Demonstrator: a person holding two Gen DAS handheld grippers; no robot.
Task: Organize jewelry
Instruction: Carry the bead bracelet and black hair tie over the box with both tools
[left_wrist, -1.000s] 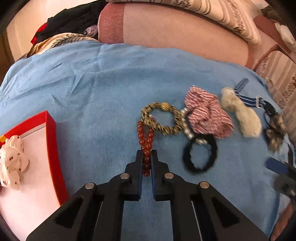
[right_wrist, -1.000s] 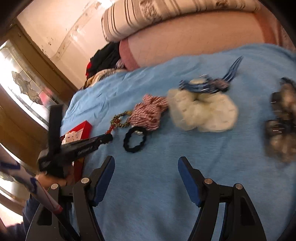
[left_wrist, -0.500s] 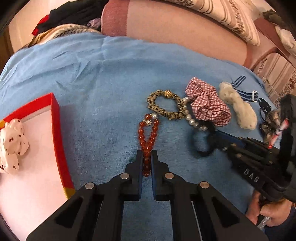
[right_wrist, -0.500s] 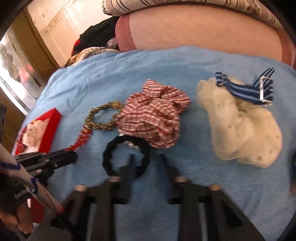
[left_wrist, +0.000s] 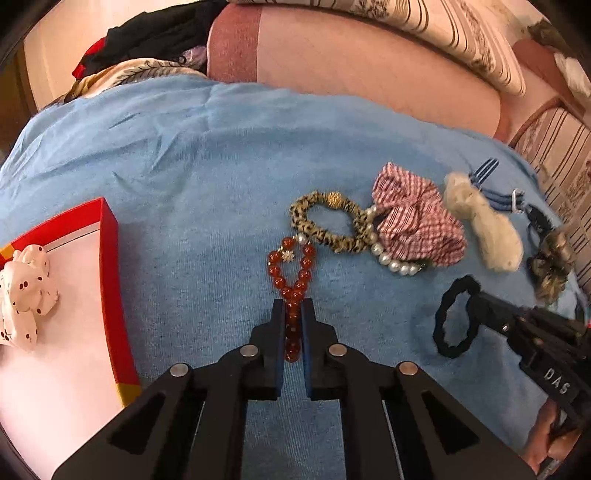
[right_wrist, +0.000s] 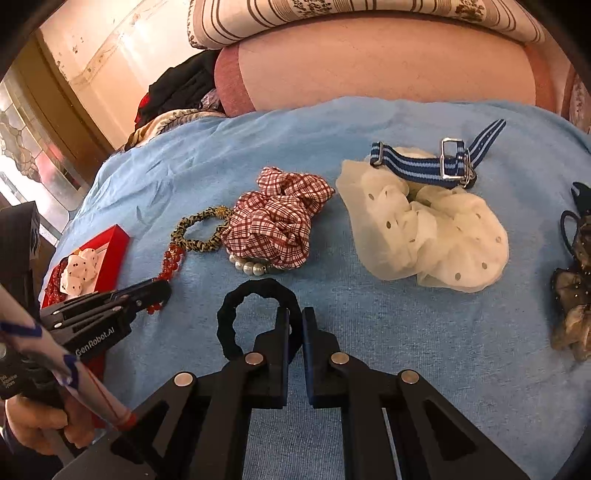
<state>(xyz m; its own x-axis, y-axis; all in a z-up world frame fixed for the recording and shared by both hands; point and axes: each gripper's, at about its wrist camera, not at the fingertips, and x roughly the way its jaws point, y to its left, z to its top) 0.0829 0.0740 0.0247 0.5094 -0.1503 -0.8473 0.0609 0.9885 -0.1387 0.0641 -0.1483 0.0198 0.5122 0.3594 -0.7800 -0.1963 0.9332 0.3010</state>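
**Both claws clamped, each on 1 piece**

Down on the blue cloth (left_wrist: 207, 192), the red bead bracelet (left_wrist: 291, 280) lies straight ahead of the left gripper (left_wrist: 293, 325), its near end drawn in between the 2 fingers and its loop spread beyond the tips. The black hair tie (right_wrist: 255, 317) lies flat in front of the right gripper (right_wrist: 294, 328), its right-hand side caught between that gripper's fingers and the rest of the ring lying left of them.

Counted across the cloth: 1 red bead bracelet, 1 leopard-print hair tie (left_wrist: 328, 225), 1 pearl bracelet (left_wrist: 391, 258) partly tucked under 1 red checked scrunchie (left_wrist: 417, 221), 1 cream dotted scrunchie (right_wrist: 428, 229), 1 blue striped strap (right_wrist: 424, 166) with a metal buckle lying on that scrunchie's far edge, and 1 black hair tie. At the far right sits a dark, brownish hair piece (right_wrist: 572, 302), too blurred to name. Left of the bracelet, 1 red-rimmed box (left_wrist: 110, 273) holds 1 white dotted scrunchie (left_wrist: 26, 291).

Each gripper's fingers are drawn together, the left pinching the bead strand, the right pinching the black tie's band.
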